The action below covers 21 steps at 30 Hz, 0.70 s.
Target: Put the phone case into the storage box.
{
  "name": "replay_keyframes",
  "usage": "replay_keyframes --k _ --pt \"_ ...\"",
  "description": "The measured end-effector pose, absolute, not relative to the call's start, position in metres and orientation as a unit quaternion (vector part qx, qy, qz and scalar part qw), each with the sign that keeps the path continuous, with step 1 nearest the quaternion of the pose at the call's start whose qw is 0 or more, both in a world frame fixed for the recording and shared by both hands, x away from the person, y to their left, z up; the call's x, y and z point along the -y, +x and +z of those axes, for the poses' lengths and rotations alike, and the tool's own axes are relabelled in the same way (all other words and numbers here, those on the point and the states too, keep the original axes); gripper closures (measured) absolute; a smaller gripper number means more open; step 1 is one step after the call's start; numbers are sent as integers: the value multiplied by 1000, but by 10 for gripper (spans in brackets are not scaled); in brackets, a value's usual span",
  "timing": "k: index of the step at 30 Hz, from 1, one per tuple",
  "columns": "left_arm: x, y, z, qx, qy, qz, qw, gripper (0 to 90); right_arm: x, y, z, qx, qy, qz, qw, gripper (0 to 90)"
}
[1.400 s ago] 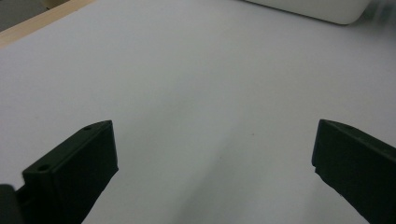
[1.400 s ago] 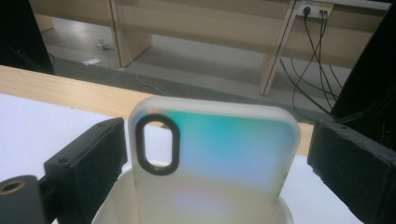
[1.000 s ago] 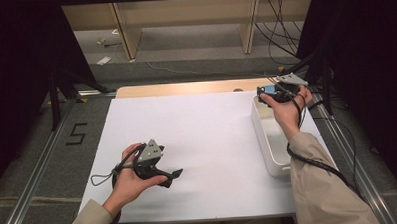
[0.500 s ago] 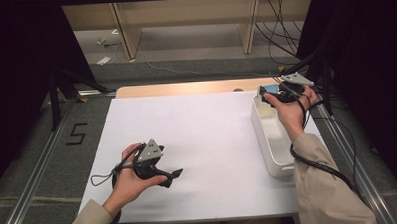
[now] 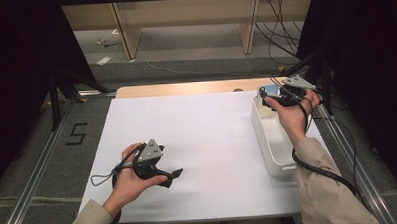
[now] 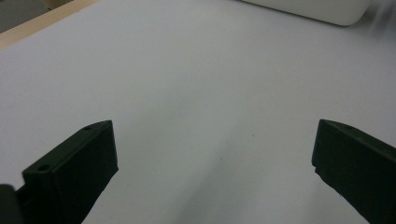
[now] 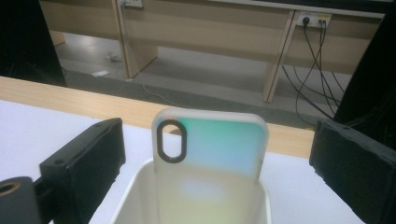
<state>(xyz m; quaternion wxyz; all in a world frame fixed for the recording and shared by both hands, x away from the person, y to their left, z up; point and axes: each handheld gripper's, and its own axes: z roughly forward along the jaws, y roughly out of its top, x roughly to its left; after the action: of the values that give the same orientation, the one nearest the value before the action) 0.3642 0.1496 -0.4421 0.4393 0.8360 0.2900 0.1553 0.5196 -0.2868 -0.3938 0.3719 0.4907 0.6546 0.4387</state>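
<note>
High view: overhead, facing forward-down on bench (image 5: pixel 202 142). Gripper views: close, along jaws; all share white tray (image 5: pixel 272 139).

Site is presenting as a lab recording bay: black curtains (image 5: pixel 20 73) are enclosing a white-covered counter (image 5: pixel 197 142), aluminium rails (image 5: pixel 34 193) are flanking it, loose cables (image 5: pixel 279 34) are trailing behind

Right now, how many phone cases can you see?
1. A phone case stands upright at the far end of the white bin, between the open right tongs, not gripped. More could lie hidden inside the bin.
</note>
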Motion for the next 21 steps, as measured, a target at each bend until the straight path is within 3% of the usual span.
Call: replay_keyframes --k 21 --pt "-150 364 -441 -290 836 155 439 0 282 499 -390 -666 475 446 365 52"
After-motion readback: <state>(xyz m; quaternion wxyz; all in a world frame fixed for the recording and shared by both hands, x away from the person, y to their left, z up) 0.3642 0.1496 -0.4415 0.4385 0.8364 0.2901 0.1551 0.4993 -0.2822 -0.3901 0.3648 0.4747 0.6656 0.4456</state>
